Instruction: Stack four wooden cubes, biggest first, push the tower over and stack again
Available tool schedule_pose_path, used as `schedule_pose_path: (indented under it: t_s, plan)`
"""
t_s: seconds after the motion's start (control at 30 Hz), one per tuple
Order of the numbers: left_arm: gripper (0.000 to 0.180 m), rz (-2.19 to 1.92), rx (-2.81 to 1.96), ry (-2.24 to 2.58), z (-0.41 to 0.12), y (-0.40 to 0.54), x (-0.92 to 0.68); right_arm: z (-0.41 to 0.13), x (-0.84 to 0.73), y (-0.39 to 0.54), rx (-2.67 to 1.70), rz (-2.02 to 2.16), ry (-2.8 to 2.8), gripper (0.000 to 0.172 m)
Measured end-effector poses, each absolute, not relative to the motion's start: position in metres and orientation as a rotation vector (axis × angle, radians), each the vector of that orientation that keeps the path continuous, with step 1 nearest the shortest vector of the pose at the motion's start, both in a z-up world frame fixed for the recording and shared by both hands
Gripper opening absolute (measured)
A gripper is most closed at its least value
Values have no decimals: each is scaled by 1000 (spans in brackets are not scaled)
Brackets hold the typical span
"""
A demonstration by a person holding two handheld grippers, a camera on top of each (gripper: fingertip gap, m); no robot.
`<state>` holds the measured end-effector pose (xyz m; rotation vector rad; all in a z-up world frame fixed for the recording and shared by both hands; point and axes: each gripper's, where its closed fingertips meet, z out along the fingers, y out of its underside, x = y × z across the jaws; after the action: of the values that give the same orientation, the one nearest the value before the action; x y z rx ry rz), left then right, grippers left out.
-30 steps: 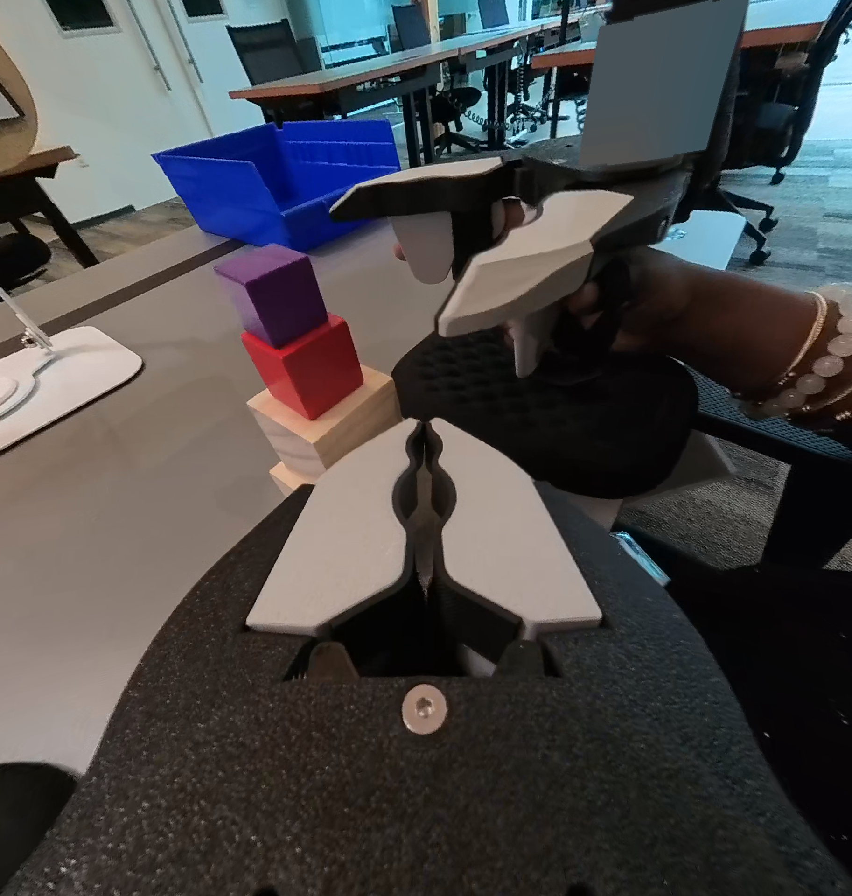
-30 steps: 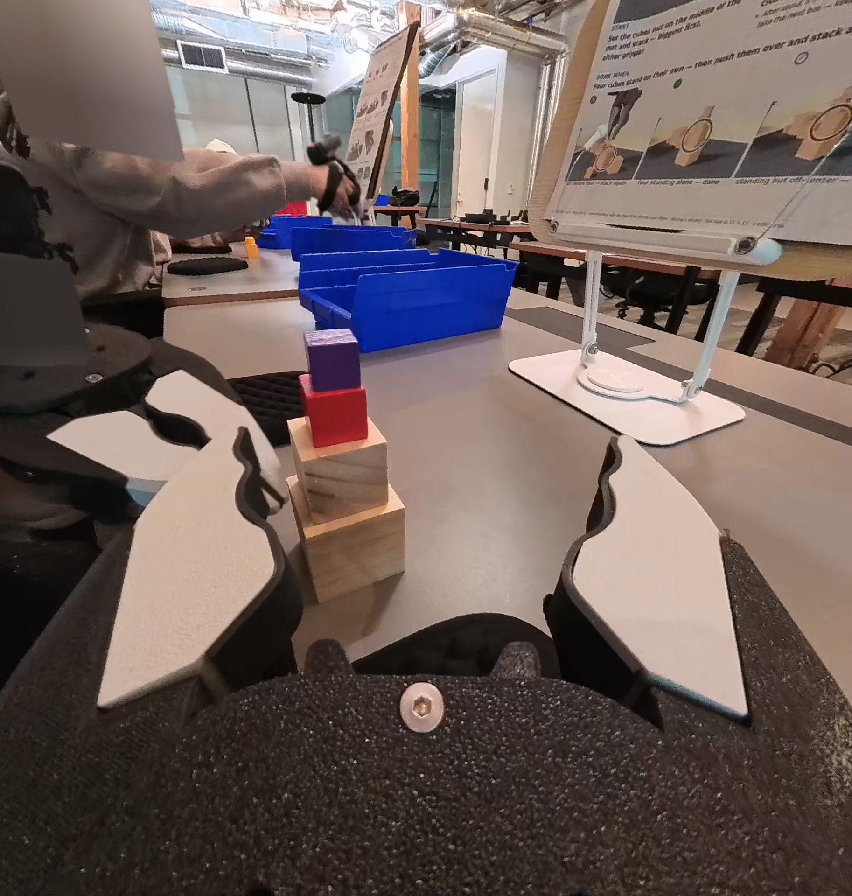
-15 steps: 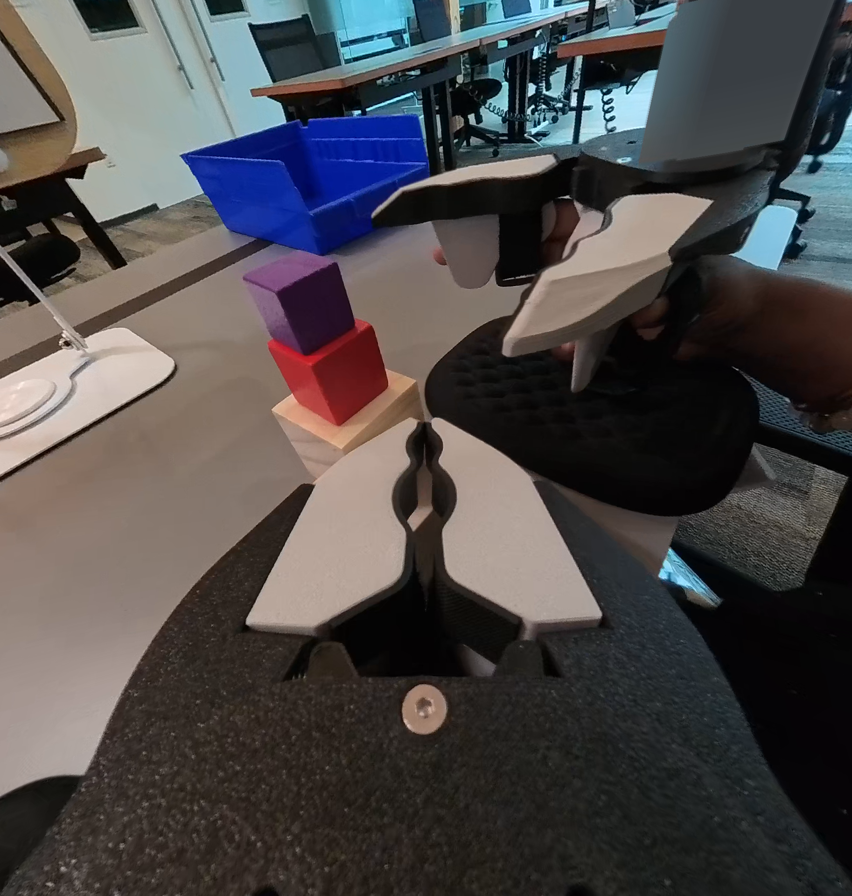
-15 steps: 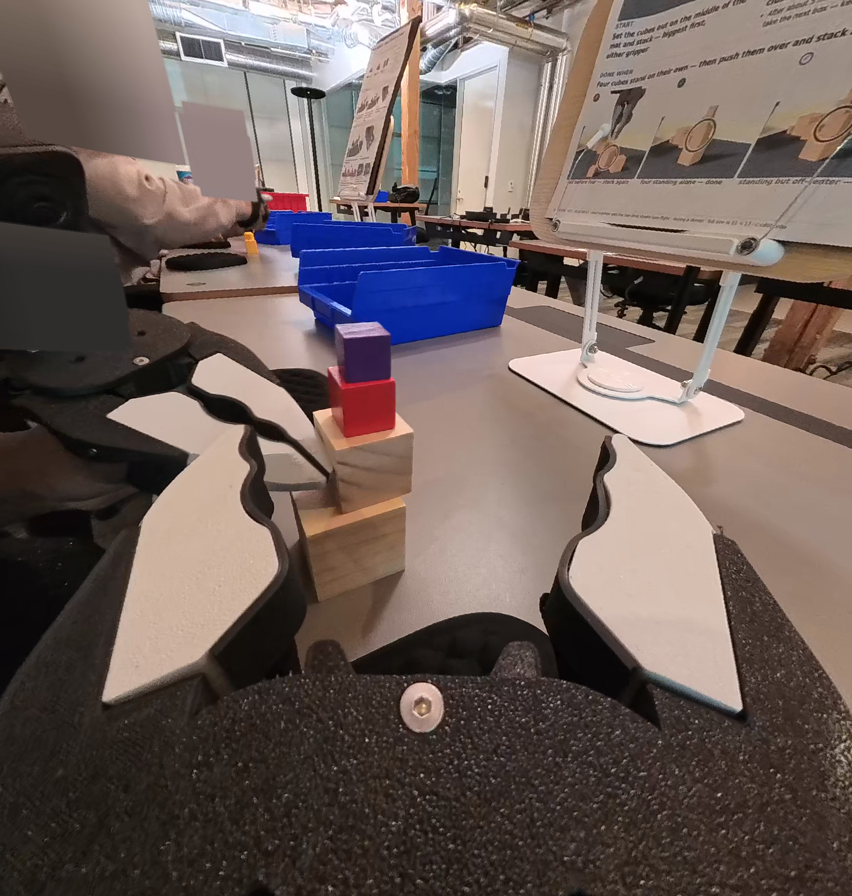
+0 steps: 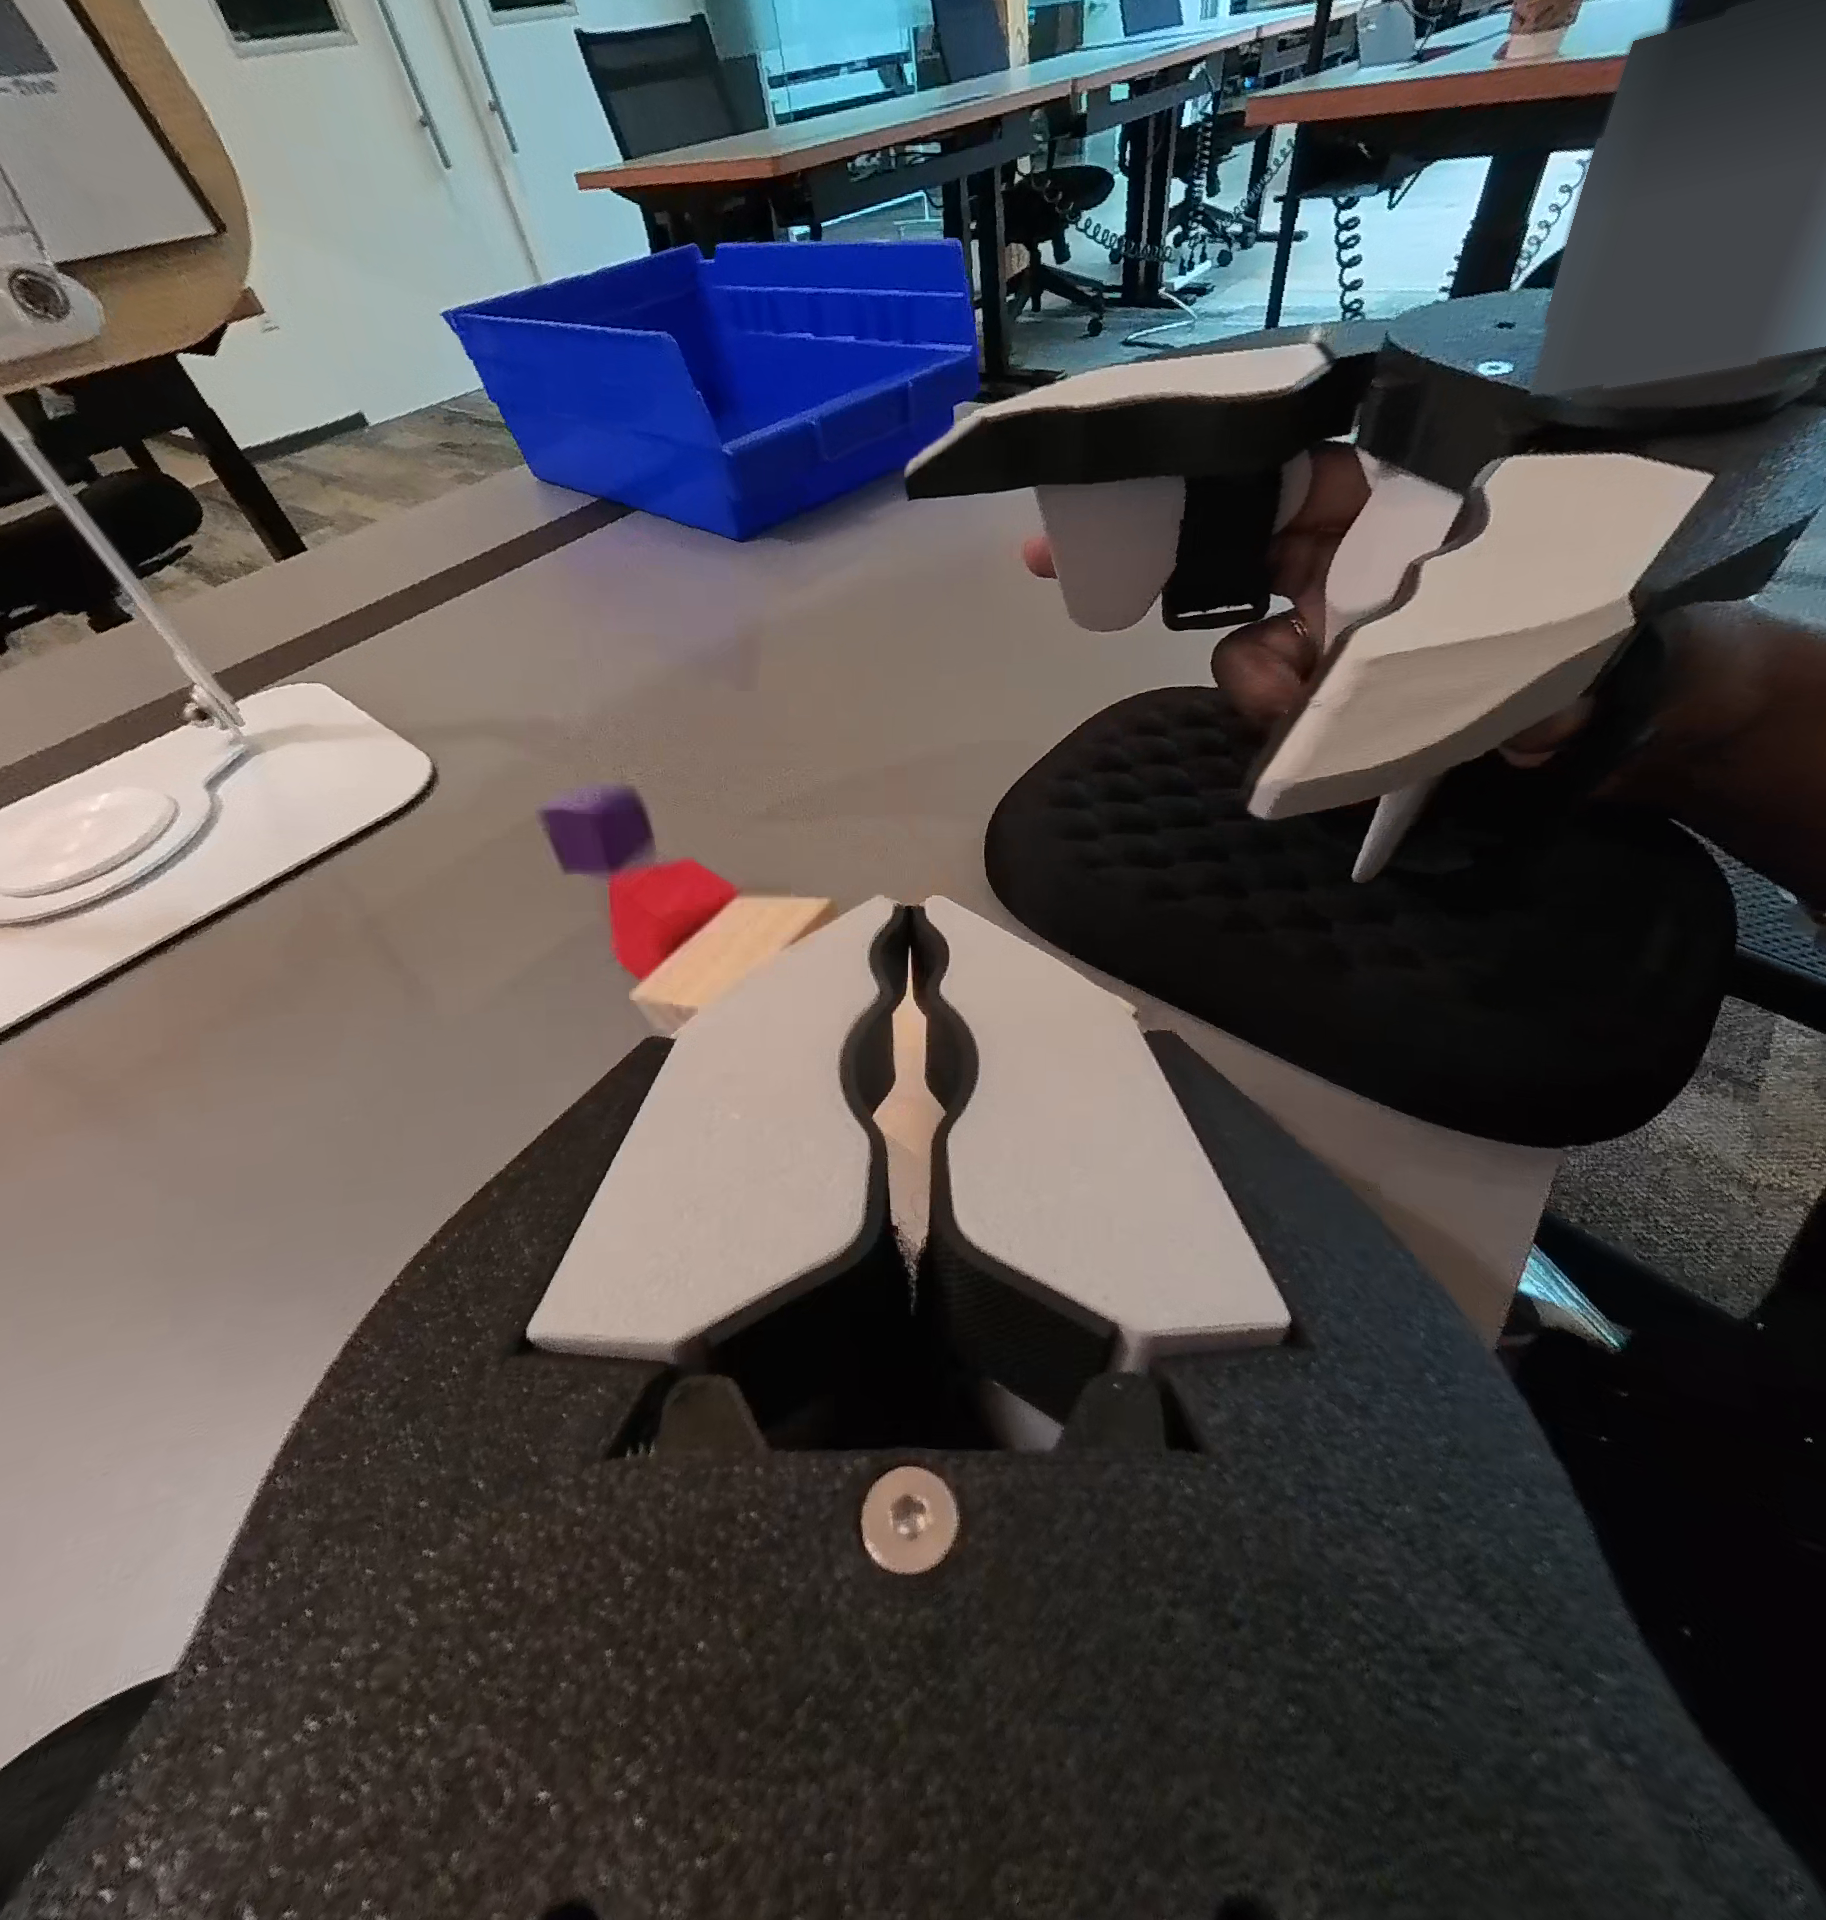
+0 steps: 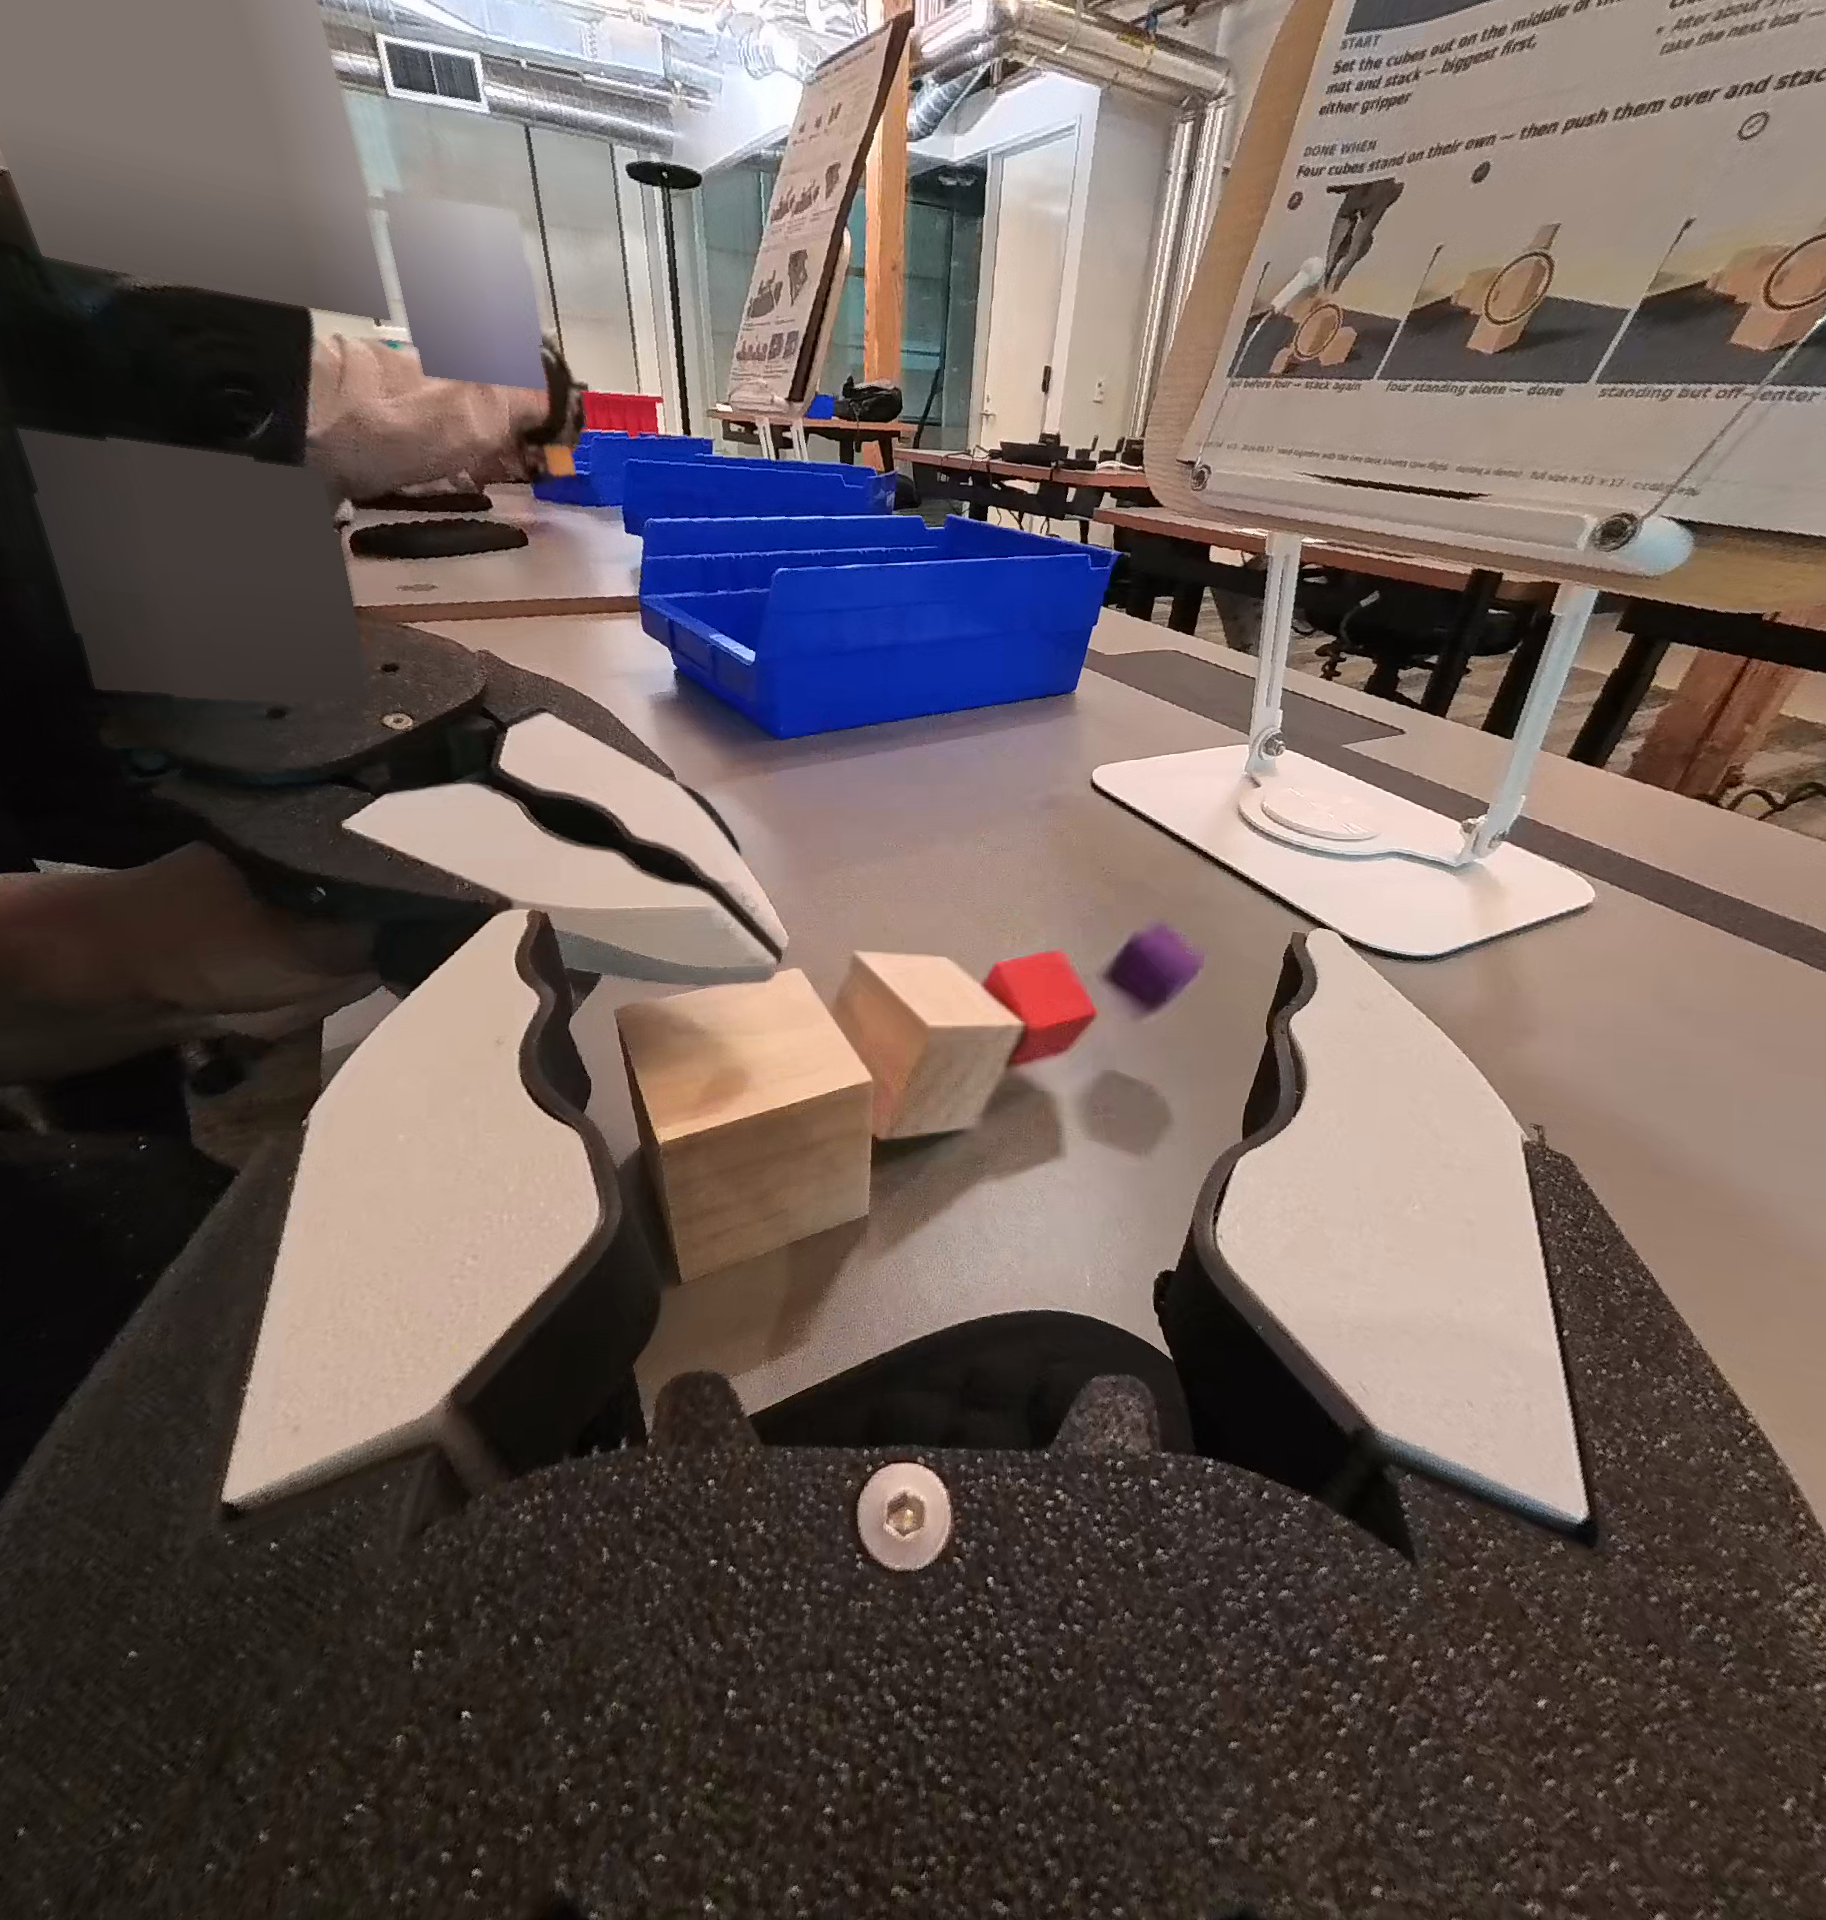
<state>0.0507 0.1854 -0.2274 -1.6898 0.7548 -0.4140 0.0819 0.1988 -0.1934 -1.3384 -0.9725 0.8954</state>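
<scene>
Left gripper [image 6: 758,940] jaws together, nothing held, tip above big wooden cube [image 6: 753,1127]. Right gripper [image 6: 914,1049] jaws wide apart, bare. Smaller wooden cube [image 6: 924,1044], red cube [image 6: 1041,1003], purple cube [image 6: 1153,966] tilted, blurred, mid-table [image 6: 992,831].

two pale wood cubes [image 6: 753,1122], visible grain; glossy blue plastic bin [image 6: 878,634]; matt grey table [image 6: 992,831]
</scene>
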Motion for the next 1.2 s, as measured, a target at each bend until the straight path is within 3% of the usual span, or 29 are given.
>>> schedule_pose_path:
  t_s: [0.27,0.37,0.47,0.53,0.77,0.87,1.03,1.2]
  plan:
    - [0,-513,-1652,723,-209,175,30,-193,82,199,-1335,902,-972,125]
    - [33,-562,-1674,763,-204,170,22,-193,82,198,-1332,900,-978,124]
    - [107,-570,-1712,792,-200,170,14,-193,81,197,-1326,901,-987,124]
    - [144,-580,-1798,860,-205,166,11,-193,81,197,-1326,899,-990,125]
    - [145,-695,-1840,1129,-209,147,15,-193,80,194,-1315,905,-1006,125]
    - [136,-643,-1863,1251,-218,148,20,-193,80,193,-1309,909,-1013,124]
    - [105,-623,-1841,1404,-227,151,36,-193,80,194,-1311,910,-1011,125]
    - [99,-649,-1842,1511,-239,158,48,-193,80,194,-1309,914,-1005,125]
